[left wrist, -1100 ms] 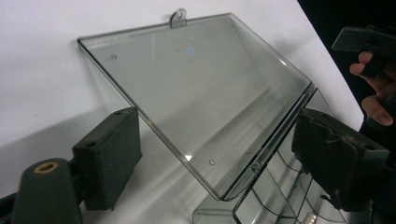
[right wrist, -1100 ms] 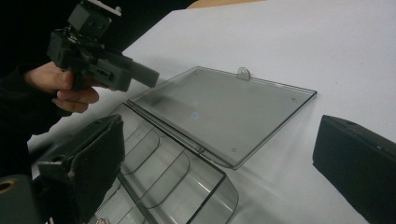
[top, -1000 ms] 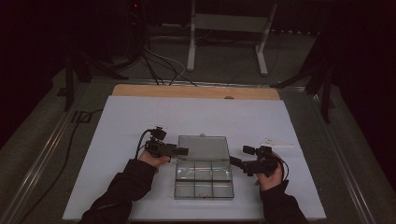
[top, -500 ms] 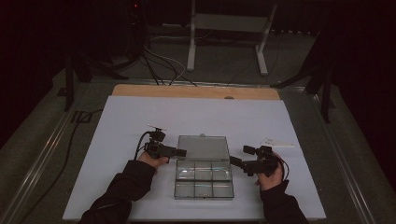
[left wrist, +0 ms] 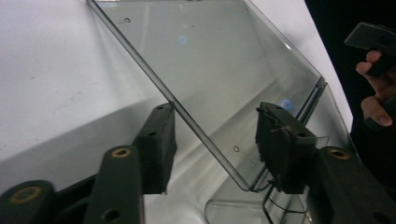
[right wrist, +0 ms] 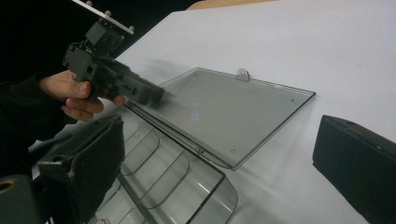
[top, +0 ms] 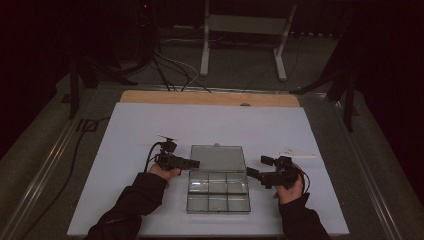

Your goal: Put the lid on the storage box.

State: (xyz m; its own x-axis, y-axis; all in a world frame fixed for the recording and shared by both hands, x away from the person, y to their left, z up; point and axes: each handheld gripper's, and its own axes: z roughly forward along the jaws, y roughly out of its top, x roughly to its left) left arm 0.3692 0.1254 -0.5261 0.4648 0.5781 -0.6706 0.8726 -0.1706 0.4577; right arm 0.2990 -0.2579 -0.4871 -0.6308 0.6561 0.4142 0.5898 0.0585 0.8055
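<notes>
A clear plastic compartment box [top: 218,195] lies in the middle of the white table top, and its flat lid [top: 218,157] is folded open behind it. My left gripper [top: 195,163] reaches the lid's near left corner. In the left gripper view the lid [left wrist: 210,60] shows its edge running between the two pads [left wrist: 159,140]; my left gripper [left wrist: 215,140] has just been closing on it, with a gap still on each side. To the right of the box my right gripper [top: 256,166] points at it. My right gripper [right wrist: 219,168] stands wide open with the lid [right wrist: 233,112] and the box's corner [right wrist: 187,186] ahead.
A wooden strip [top: 210,98] borders the far edge of the white sheet [top: 150,125]. A small white piece [top: 297,151] lies to the right of the lid. Behind the table, cables [top: 170,65] and a metal stand [top: 240,35] sit on the floor.
My left gripper has shifted slightly at the lid's corner. The right hand, the box and the lid keep their places.
</notes>
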